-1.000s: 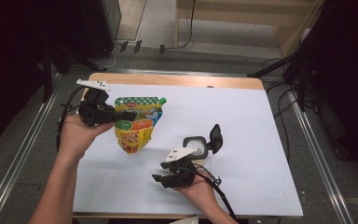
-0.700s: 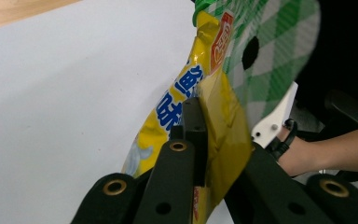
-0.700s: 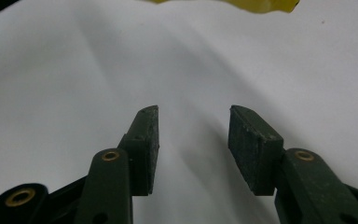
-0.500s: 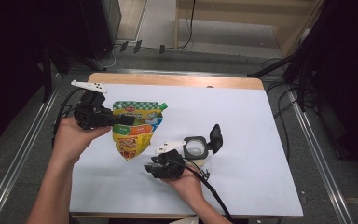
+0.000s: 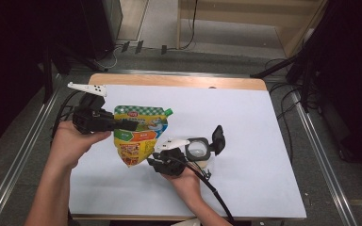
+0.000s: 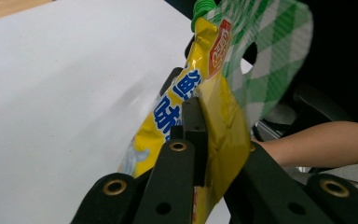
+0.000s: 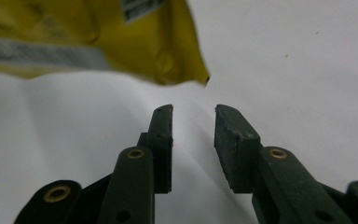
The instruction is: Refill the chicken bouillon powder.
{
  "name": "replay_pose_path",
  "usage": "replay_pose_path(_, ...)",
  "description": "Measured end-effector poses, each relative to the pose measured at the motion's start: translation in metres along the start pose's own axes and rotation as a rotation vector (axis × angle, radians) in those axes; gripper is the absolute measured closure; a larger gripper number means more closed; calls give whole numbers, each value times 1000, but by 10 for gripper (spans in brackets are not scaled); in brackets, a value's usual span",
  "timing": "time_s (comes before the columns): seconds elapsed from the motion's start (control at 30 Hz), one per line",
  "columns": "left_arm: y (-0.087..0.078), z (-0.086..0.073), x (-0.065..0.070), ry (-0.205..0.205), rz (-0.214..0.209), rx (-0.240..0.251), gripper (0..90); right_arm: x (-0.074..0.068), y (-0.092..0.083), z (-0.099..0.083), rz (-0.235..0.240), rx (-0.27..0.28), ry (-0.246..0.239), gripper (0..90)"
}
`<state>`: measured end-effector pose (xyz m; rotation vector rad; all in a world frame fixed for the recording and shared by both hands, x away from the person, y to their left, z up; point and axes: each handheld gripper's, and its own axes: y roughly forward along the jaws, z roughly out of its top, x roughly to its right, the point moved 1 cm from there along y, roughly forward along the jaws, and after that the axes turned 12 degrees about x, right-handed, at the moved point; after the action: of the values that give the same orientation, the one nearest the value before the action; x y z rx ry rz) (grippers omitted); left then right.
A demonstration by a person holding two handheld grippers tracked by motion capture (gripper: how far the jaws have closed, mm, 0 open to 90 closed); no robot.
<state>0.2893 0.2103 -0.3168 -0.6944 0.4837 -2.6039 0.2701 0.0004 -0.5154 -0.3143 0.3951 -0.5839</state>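
Observation:
A yellow refill pouch (image 5: 139, 136) with a green checked top and a green cap hangs above the white sheet at the left. My left gripper (image 5: 127, 125) is shut on its upper edge; in the left gripper view the jaws (image 6: 200, 107) pinch the pouch (image 6: 214, 70). My right gripper (image 5: 152, 164) sits low by the pouch's bottom corner. In the right gripper view the gripper (image 7: 193, 114) is open with nothing between its pads, and the pouch's yellow corner (image 7: 121, 42) hangs just beyond the tips. Its jaws have just been closing.
A small round white container (image 5: 199, 149) with a raised black flip lid stands right behind my right hand. The white sheet (image 5: 254, 117) covers the table, with a wooden edge (image 5: 179, 81) at the back. Metal rails and cables run along both sides.
My right gripper has moved left toward the pouch's lower corner and its jaws have narrowed. The left gripper has kept the pouch lifted in about the same place.

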Motion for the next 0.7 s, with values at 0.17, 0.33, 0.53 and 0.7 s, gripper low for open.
replay_pose_path(0.17,3,0,3,-7,-15,-13,900,-3,-2,2,-30,41,-14,687)
replay_pose_path(0.33,4,1,6,-13,-24,-15,900,-3,-2,1,-41,61,-9,684)
replay_pose_path(0.53,4,2,8,-24,-57,-6,900,-3,-3,-1,-60,96,4,672)
replay_pose_path(0.7,6,0,4,-46,-59,3,900,-5,-6,-2,-70,138,-2,653)
